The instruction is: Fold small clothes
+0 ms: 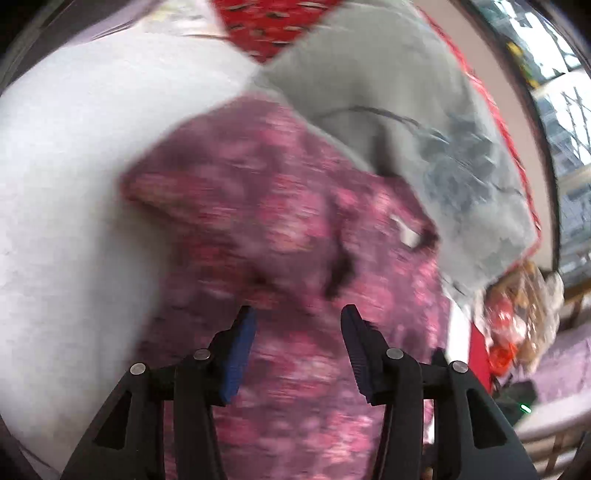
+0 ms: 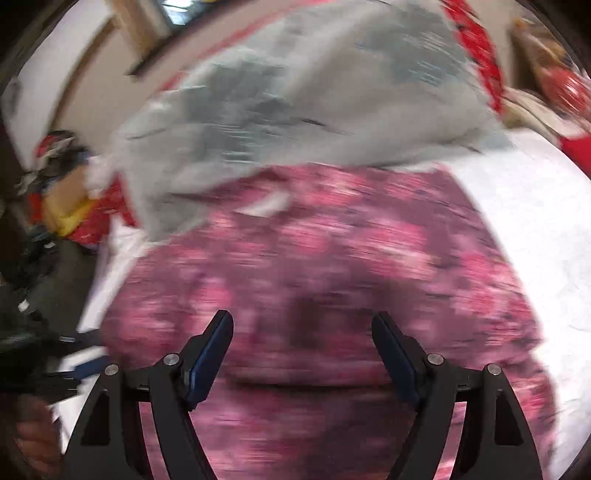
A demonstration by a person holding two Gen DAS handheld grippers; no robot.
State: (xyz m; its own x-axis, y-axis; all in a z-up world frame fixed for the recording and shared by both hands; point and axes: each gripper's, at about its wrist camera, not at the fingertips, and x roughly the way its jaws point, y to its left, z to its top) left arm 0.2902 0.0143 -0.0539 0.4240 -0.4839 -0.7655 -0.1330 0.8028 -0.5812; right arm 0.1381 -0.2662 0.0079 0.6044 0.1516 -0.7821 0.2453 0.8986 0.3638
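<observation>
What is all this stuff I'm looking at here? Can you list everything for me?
Pink patterned garment: one, pink and maroon, spread on the white surface, nearest both grippers.
Grey garment: one, grey with a dark print, beyond the pink one, overlapping its far edge.
White surface: one, white, under the clothes.
Red patterned cloth: one, red, at the far side.
Clutter: several blurred items, red and yellow, off the surface's edge.
Left gripper: one, black, blue pads, open.
Right gripper: one, black, blue pads, open.
</observation>
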